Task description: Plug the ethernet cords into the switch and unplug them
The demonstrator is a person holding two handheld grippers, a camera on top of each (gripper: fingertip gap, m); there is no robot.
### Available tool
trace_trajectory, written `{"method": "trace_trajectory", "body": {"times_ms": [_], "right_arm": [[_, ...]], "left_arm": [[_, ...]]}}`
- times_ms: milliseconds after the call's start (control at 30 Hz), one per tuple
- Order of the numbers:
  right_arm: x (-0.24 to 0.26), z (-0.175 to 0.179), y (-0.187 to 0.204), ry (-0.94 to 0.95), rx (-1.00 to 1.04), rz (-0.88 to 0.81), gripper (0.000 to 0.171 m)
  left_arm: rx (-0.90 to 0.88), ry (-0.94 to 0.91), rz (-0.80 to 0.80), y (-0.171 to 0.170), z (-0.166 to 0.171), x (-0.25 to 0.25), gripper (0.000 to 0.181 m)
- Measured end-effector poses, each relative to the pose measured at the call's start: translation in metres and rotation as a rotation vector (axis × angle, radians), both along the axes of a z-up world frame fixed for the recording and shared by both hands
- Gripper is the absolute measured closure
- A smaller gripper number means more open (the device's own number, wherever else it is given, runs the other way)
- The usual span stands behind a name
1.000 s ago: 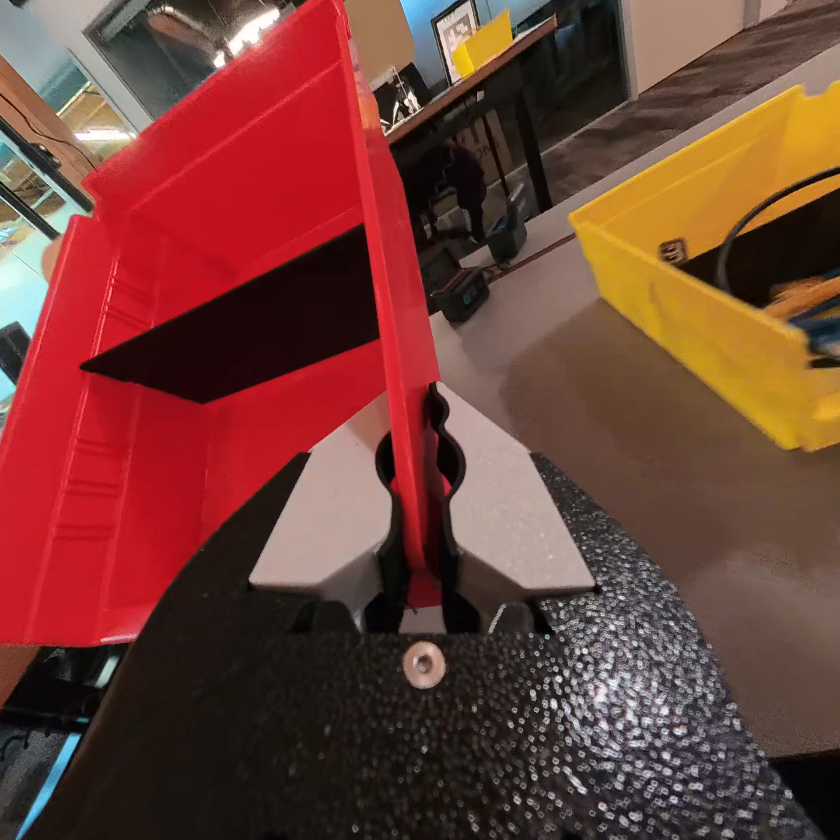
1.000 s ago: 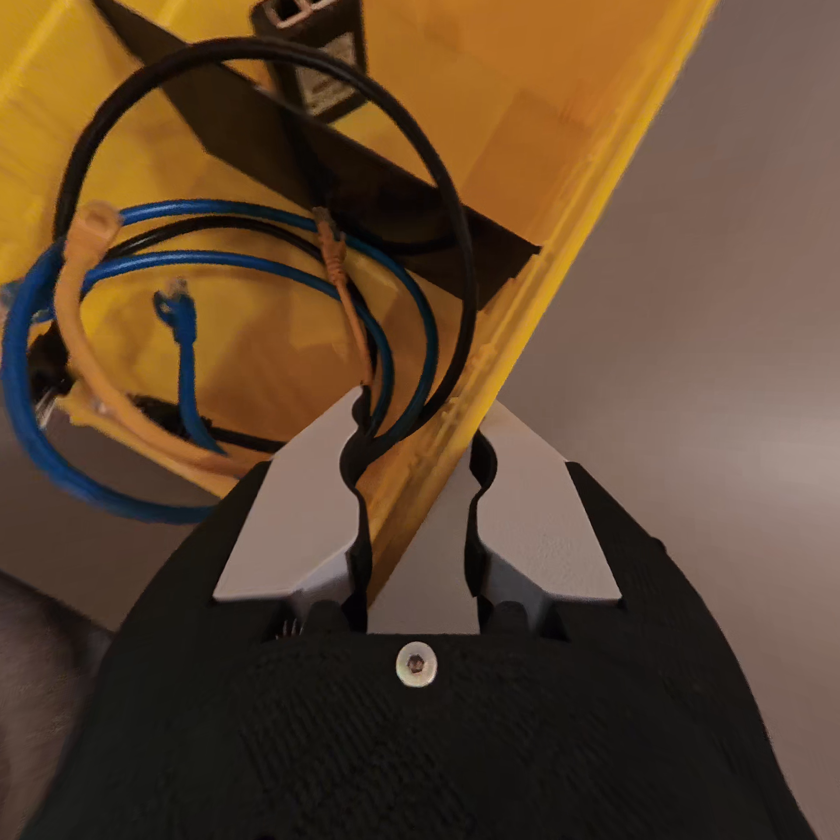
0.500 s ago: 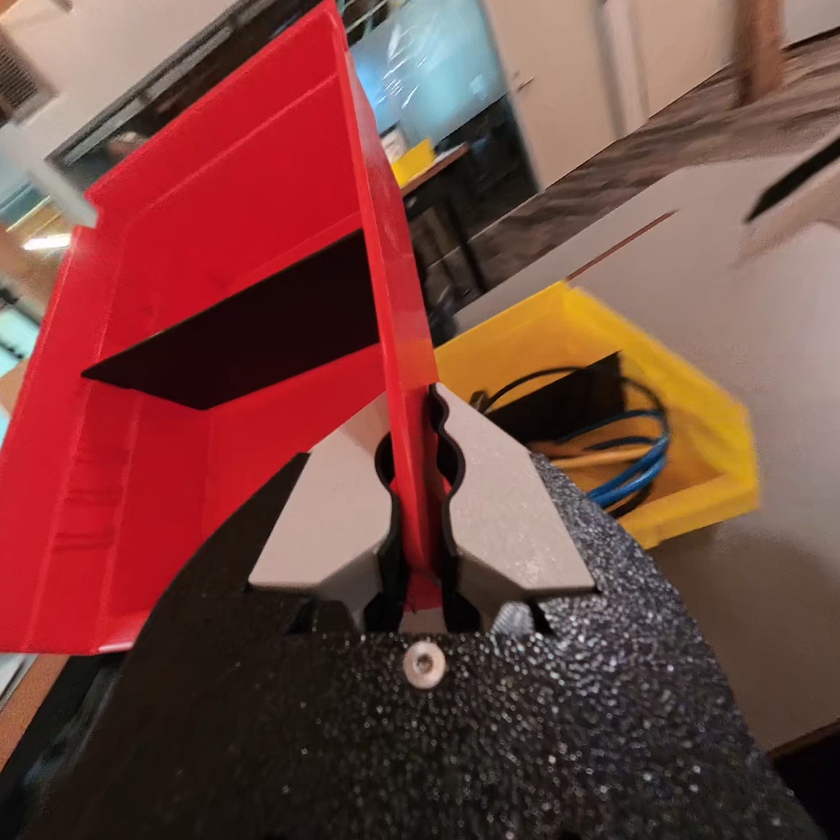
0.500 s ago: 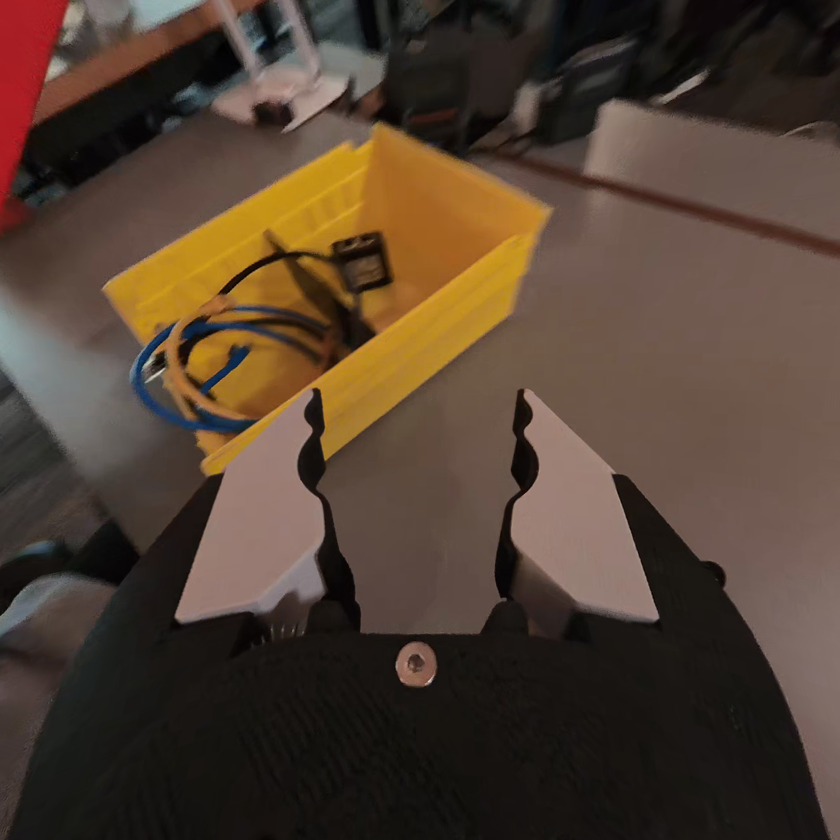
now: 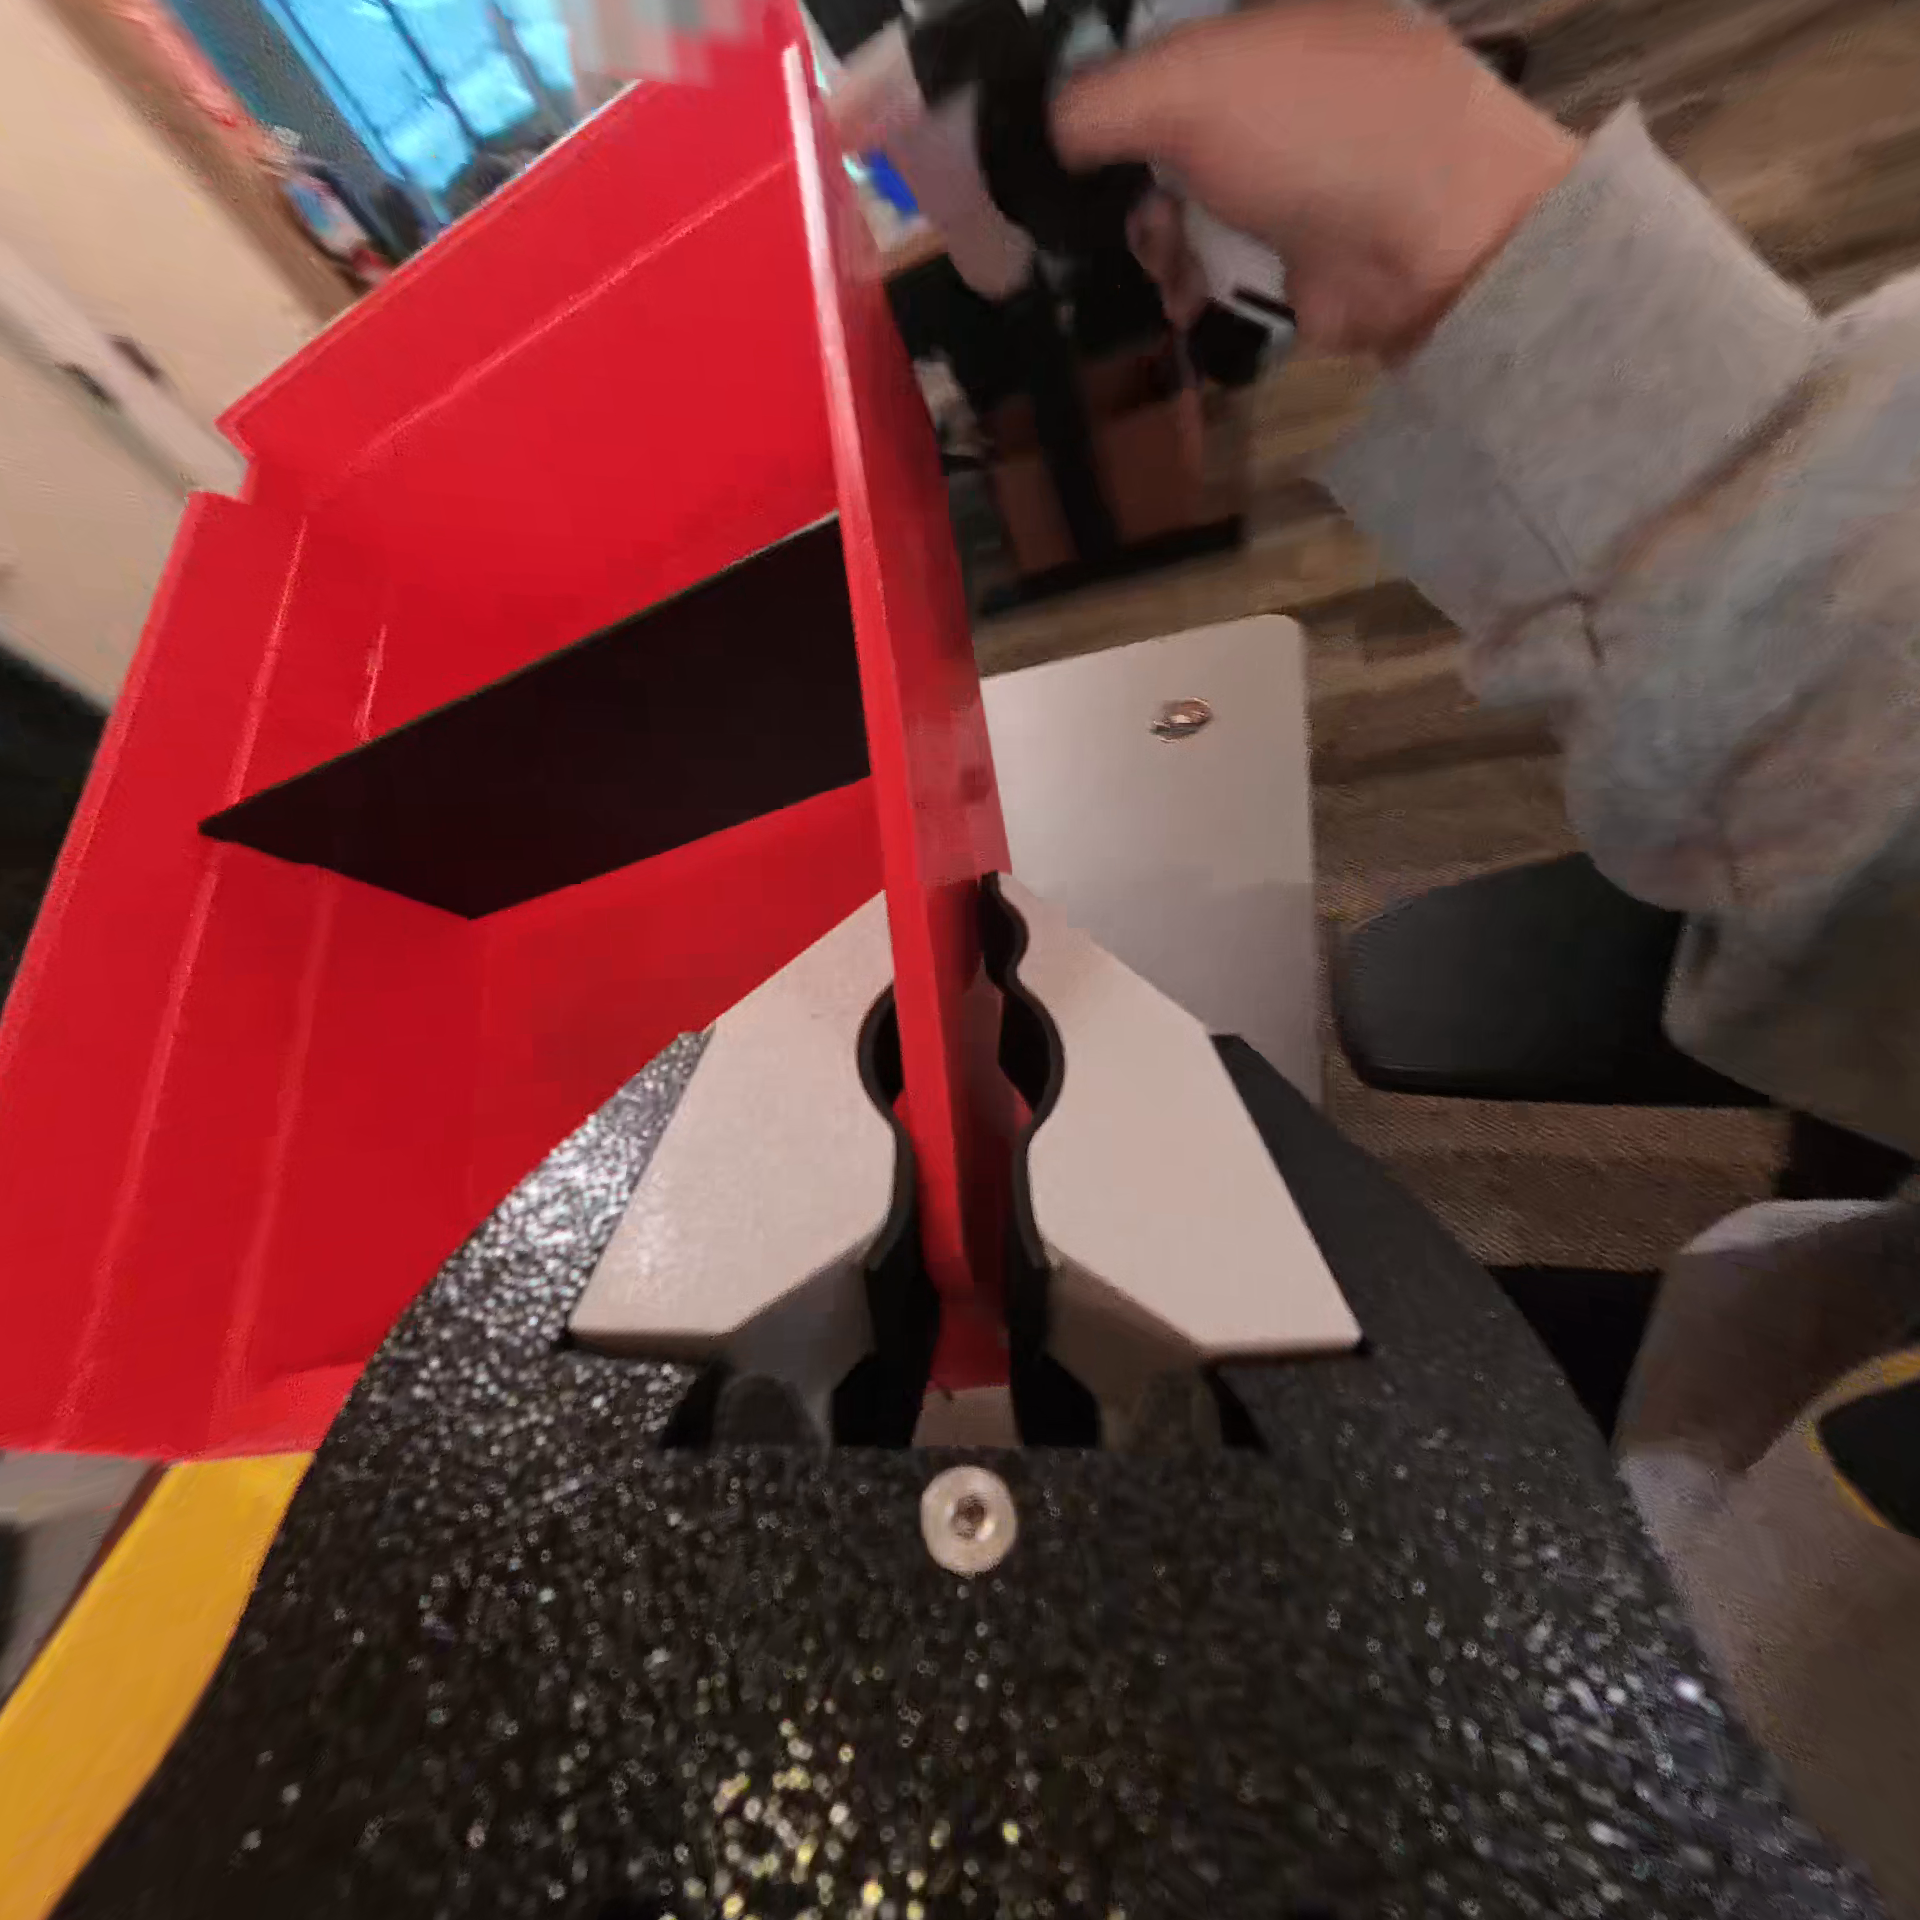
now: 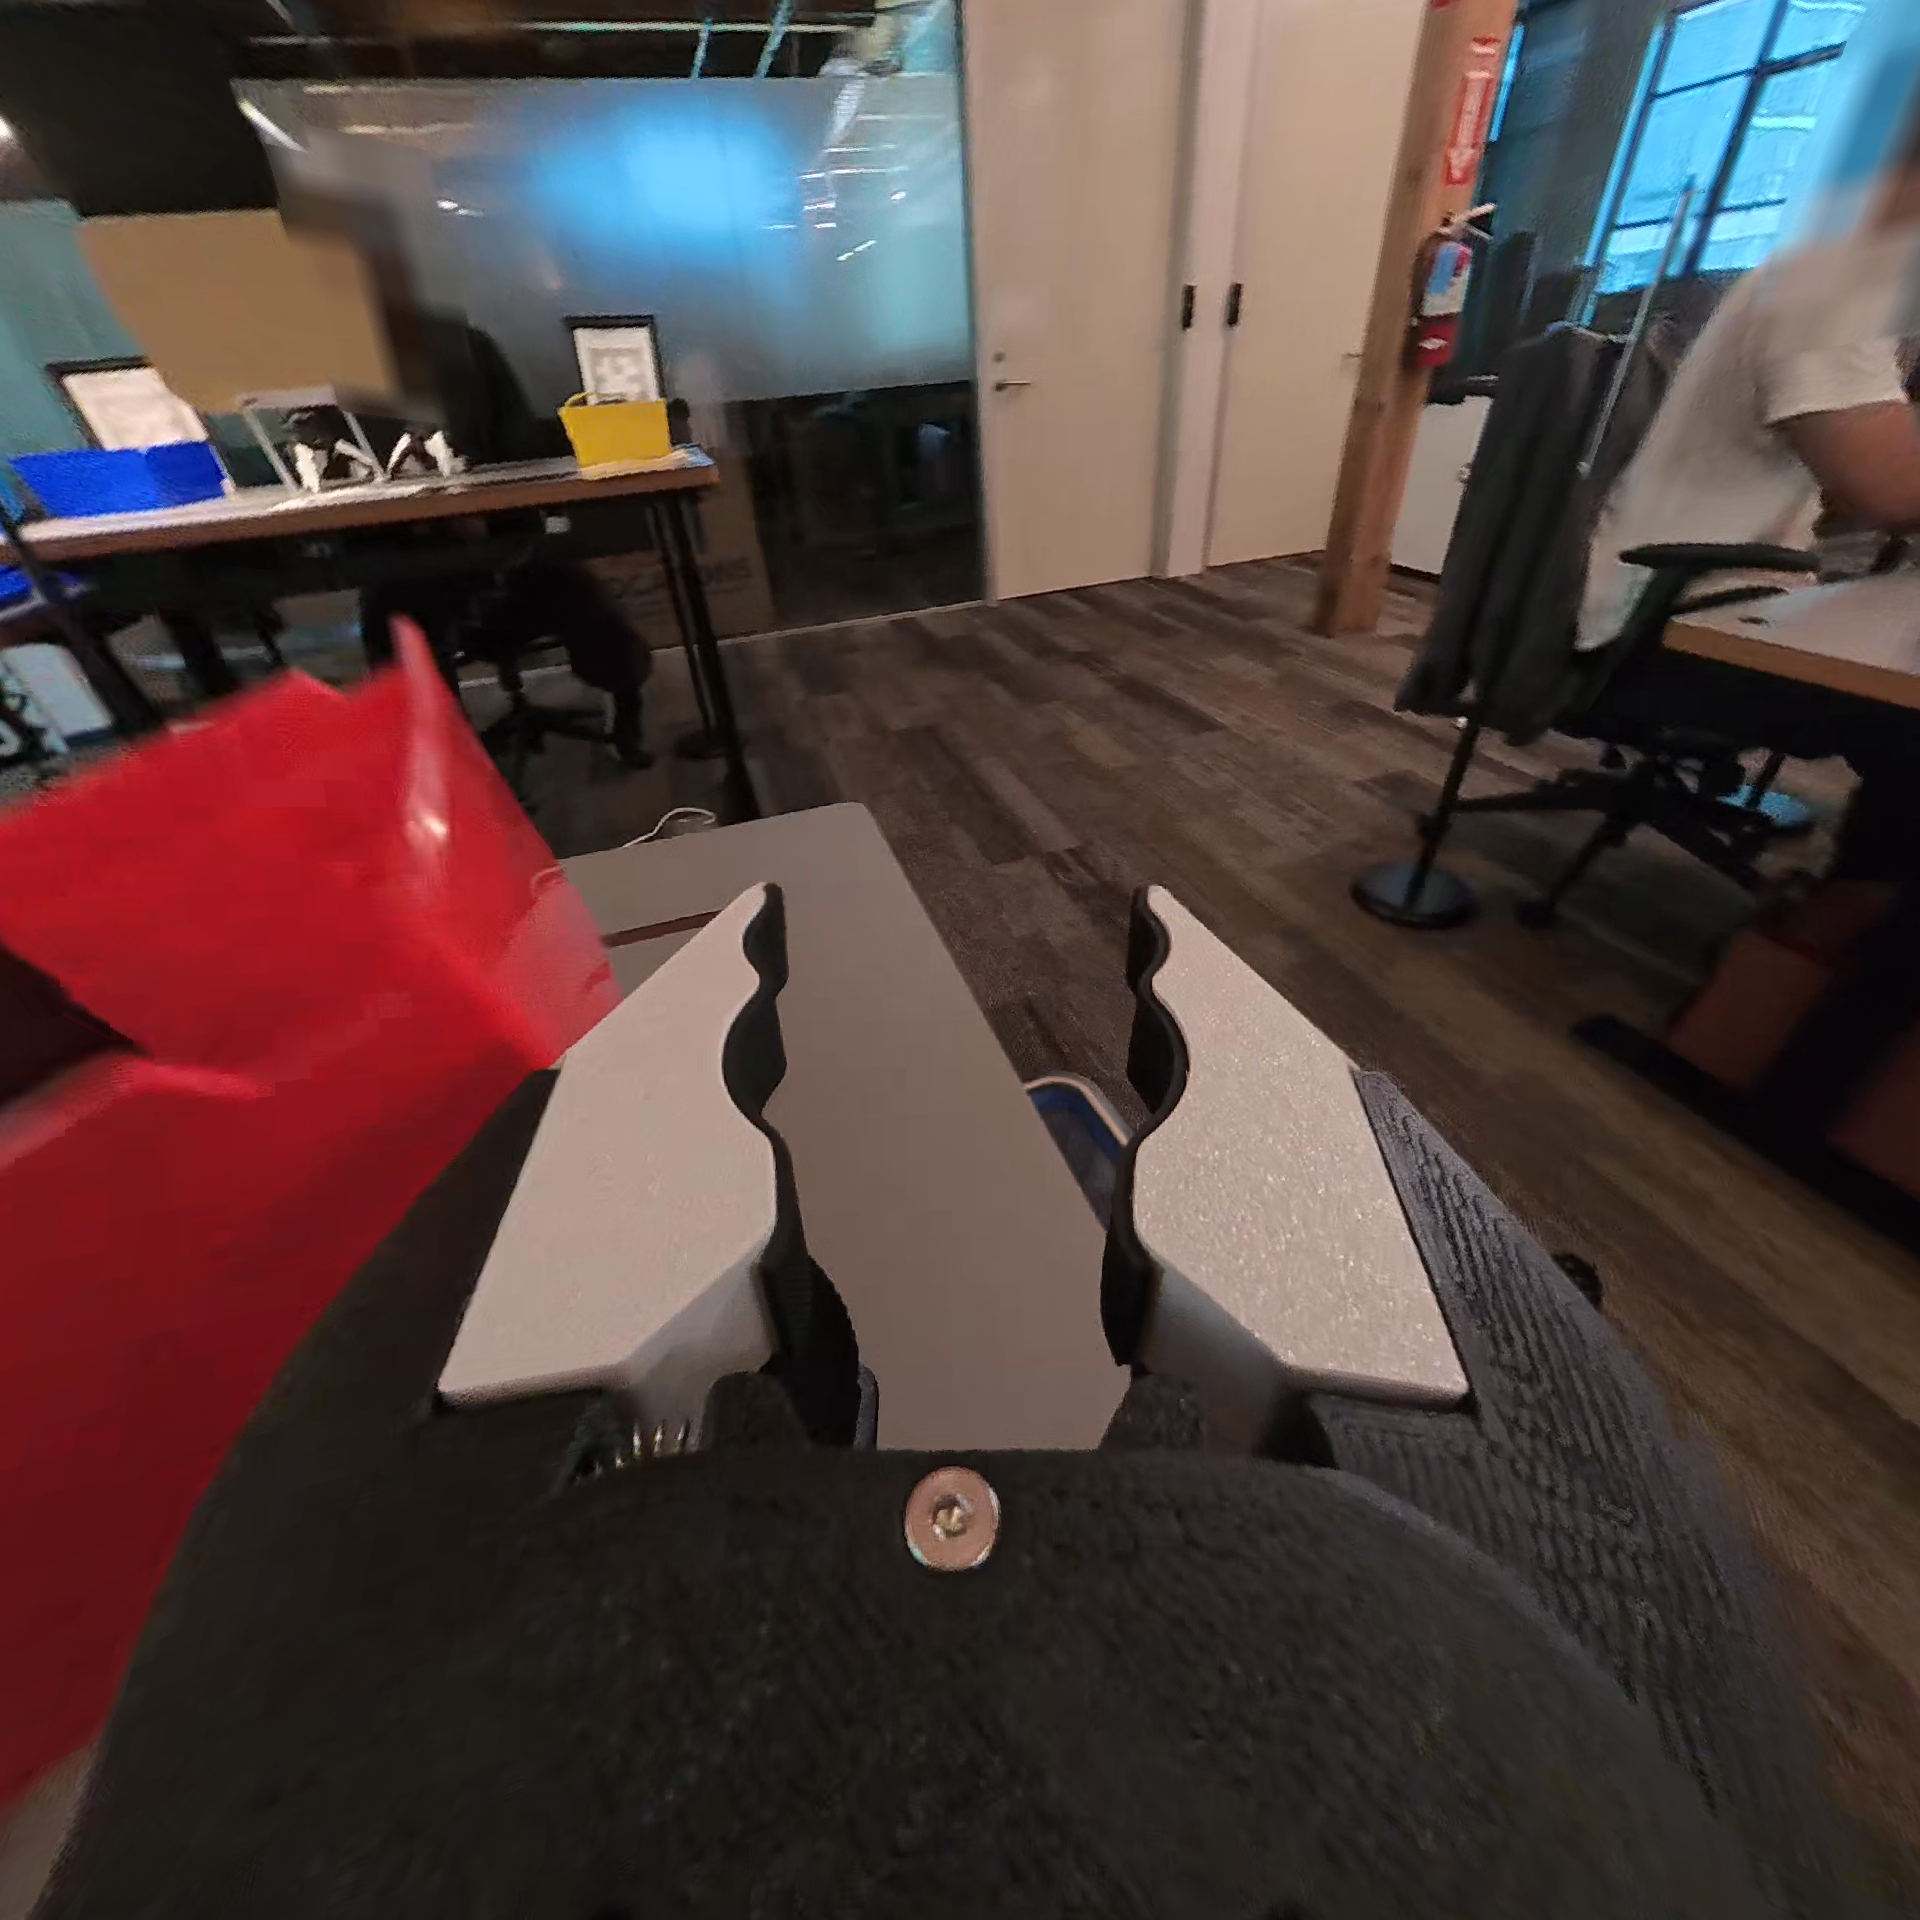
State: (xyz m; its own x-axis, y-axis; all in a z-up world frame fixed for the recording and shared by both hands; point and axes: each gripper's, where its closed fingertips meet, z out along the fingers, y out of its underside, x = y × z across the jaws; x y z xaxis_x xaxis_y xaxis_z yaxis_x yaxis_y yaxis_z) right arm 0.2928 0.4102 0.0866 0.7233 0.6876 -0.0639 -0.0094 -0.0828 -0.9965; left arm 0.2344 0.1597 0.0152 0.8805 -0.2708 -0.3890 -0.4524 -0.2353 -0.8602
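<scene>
My left gripper is shut on the side wall of an empty red bin with a black divider across it, and holds the bin up in the air. The red bin also shows at the left of the right wrist view. My right gripper is open and empty, raised above a grey table and facing out over the room. A strip of the yellow bin shows at the lower left of the left wrist view. The ethernet cords and the switch are out of view.
A hand and grey sleeve cross the upper right of the left wrist view. A grey table corner and a black chair seat lie beyond. A seated person, a coat stand and a far desk with bins stand in the room. Left tips to right tips: about 25 cm.
My right gripper let go of the yellow bin's wall, opened, and rose away to face the room. My left gripper swung round with the red bin; the yellow bin dropped almost out of view.
</scene>
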Motion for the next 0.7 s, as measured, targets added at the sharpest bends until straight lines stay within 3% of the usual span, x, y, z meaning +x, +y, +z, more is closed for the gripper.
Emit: {"method": "trace_trajectory", "body": {"times_ms": [33,200,367,700], "right_arm": [[0.009,0.001,0.003,0.014,-0.011,-0.012,0.106],[0.015,0.001,0.005,0.072,-0.059,0.033,0.108],[-0.007,-0.015,0.002,-0.021,-0.074,0.095,0.11],[-0.052,-0.036,-0.014,-0.201,-0.048,0.204,0.112]], "left_arm": [[-0.023,-0.009,-0.025,0.009,-0.01,0.009,0.175],[-0.126,-0.083,-0.011,0.054,-0.062,0.017,0.175],[-0.202,-0.031,0.114,0.094,-0.107,-0.014,0.175],[-0.25,0.024,0.192,0.112,-0.153,-0.036,0.175]]}}
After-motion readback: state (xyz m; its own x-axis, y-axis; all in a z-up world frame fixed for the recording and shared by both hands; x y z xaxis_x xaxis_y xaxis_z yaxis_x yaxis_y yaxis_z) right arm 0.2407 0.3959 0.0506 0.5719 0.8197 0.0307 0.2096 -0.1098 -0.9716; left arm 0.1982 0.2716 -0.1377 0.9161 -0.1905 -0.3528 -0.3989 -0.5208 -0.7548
